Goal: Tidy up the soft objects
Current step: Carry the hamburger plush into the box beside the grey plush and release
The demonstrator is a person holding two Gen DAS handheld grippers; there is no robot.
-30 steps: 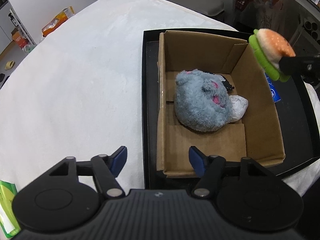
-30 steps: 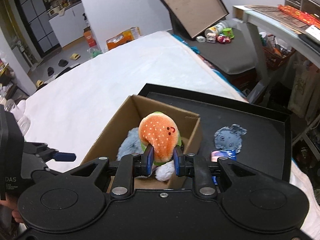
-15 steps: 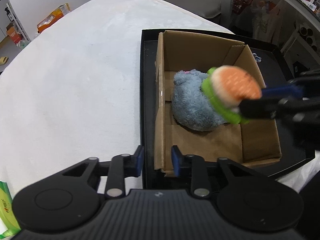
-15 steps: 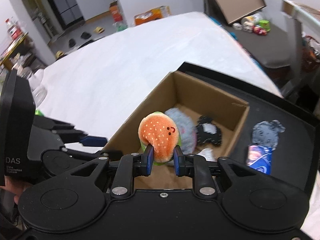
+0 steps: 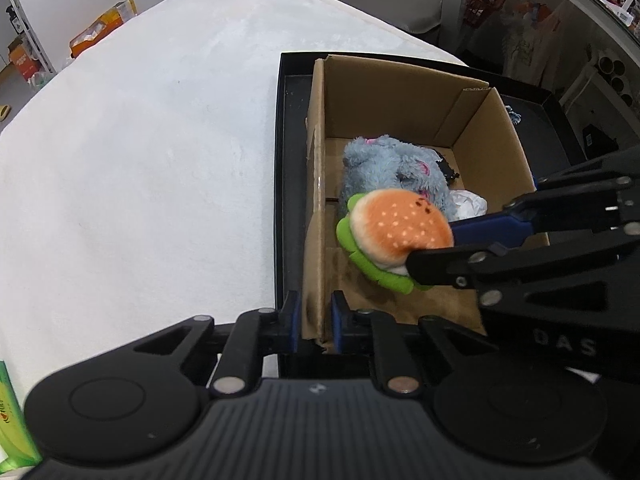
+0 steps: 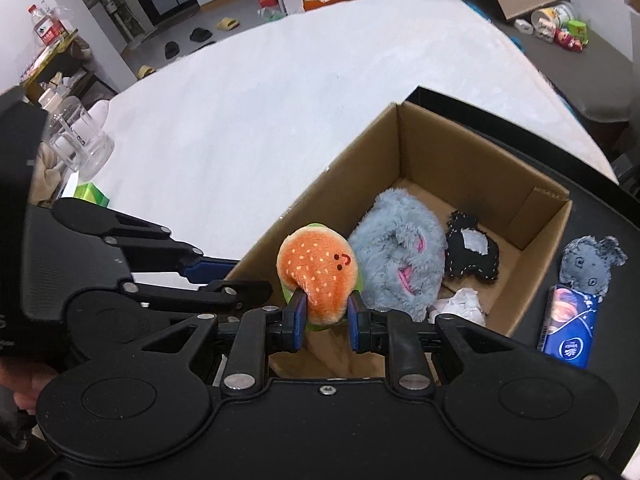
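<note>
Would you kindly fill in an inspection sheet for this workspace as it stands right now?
Surface: white tabletop carrying a black tray.
Job's things: cardboard box in the tray holds a grey plush, black patch toy and crumpled white paper; burger plush held above the box.
Clutter: grey mouse toy and blue packet on the tray beside the box.
Grippers: left claw shut on the box wall; right claw shut on the burger.
Cables: nothing seen.
Surroundings: slippers, cartons, shelving.
</note>
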